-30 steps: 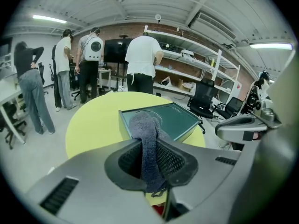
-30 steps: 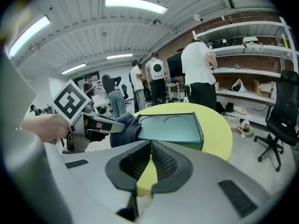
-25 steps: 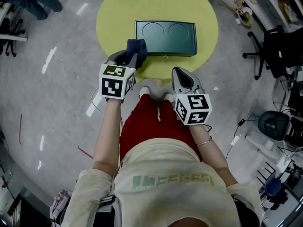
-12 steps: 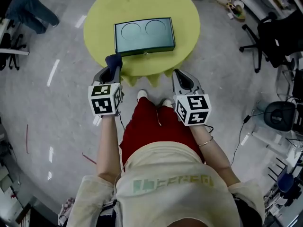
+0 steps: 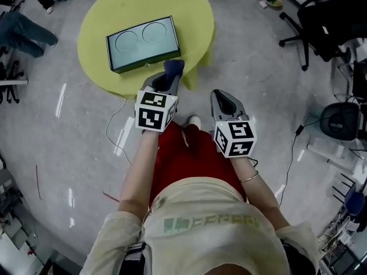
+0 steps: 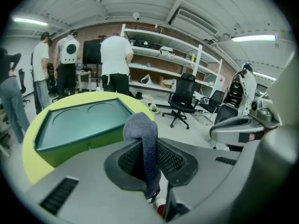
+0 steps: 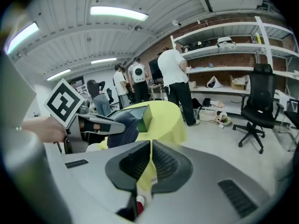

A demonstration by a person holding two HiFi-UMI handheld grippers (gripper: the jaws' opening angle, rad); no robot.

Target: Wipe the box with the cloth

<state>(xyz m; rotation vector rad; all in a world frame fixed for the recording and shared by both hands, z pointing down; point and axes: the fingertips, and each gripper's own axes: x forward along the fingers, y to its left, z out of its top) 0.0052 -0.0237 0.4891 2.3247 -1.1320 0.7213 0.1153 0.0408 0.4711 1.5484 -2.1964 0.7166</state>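
So the left gripper (image 5: 166,80) is clamped on the dark blue cloth (image 6: 142,134), but only on a bunched-up strip, with a rounded wad poking out above the jaws. It hangs at the near edge of the yellow bench (image 5: 114,10), just beside the near right corner of the green box (image 5: 143,42), and as far as I can tell it isn't touching the lid. My worry is that once the wad drags across the top, friction could tug it out of that narrow pinch, or the hard jaw tips end up scraping the lid because so little cloth sticks out. Also, the right gripper (image 7: 150,153) is closed on nothing and sits well back from the bench, so nothing braces the box. A firm push could just shove it across the bench instead of cleaning it. I'd guess the bench's loose yellow cover might ruck up too.
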